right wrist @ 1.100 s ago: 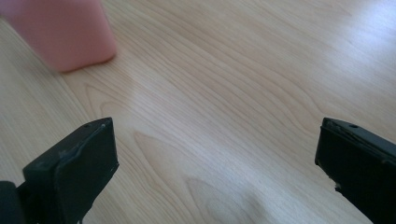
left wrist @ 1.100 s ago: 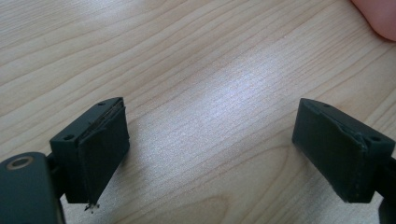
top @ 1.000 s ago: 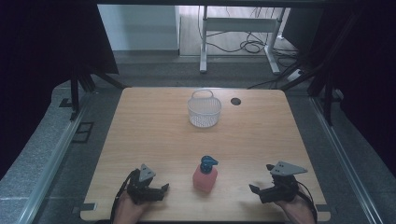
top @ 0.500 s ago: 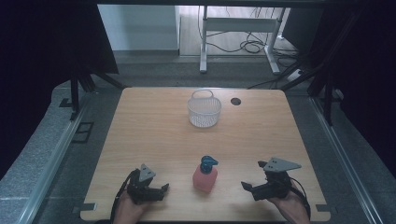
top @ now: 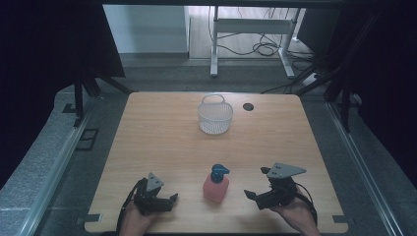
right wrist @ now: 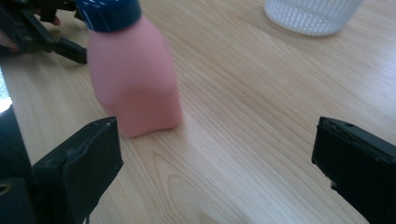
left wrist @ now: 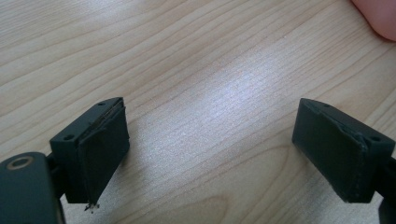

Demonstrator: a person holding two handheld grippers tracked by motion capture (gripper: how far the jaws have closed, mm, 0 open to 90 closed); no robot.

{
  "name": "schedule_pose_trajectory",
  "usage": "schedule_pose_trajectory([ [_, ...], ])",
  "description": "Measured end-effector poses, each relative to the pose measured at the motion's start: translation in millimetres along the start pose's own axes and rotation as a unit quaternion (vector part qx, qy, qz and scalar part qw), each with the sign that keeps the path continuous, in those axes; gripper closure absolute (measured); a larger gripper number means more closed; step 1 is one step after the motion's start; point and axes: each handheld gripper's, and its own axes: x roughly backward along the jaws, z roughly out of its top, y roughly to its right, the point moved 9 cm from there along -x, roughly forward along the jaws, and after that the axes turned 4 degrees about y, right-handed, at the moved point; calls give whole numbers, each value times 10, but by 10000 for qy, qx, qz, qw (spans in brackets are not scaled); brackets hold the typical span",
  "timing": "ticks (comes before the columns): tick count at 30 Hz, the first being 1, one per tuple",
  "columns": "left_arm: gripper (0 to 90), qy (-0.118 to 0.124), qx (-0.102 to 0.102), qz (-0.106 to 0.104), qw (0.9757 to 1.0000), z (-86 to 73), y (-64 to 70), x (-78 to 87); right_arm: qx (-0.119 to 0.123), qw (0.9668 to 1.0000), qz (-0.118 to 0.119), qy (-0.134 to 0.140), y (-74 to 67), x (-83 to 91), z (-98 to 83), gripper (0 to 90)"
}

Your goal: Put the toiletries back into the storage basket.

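A pink bottle (top: pixel 216 187) with a blue cap (top: pixel 219 171) stands upright near the table's front edge, between the two grippers. In the right gripper view the pink bottle (right wrist: pixel 133 79) stands just beyond the left jaw. My right gripper (top: pixel 252 195) is open, a short way right of the bottle, its jaws pointing left toward it. My left gripper (top: pixel 172 198) is open on the bottle's left, low over bare wood. A white mesh basket (top: pixel 215 115) stands at the far middle of the table. The pink bottle (left wrist: pixel 378 16) edges into the corner of the left gripper view.
A dark round hole (top: pixel 248 106) lies in the tabletop right of the basket. The wooden table (top: pixel 162 132) has a metal frame around it. Dark stands and cables lie beyond the far edge.
My right gripper has moved left toward the pink bottle. The left gripper and the bottle have stayed where they were.
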Motion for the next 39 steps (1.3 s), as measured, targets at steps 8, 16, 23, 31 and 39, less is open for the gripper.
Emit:
schedule_pose_trajectory([
  [8, 102, 3, 4, 2, 10000, 1, 1, 0, 77, 9995, 303, -23, -127, -125, 129, 68],
  [16, 102, 12, 16, 4, 10000, 2, 2, -1, 152, 9988, 461, 34, -223, -205, 248, 136],
  [23, 102, 9, 3, 1, 10000, 2, -1, -1, 254, 9979, 592, 7, -315, -296, 357, 180],
  [31, 102, 4, 14, -3, 10000, 1, 2, 0, 362, 9961, 807, -48, -424, -363, 451, 284],
  [39, 102, -3, 15, 1, 10000, 1, 1, 0, 490, 9936, 1008, -136, -528, -436, 538, 392],
])
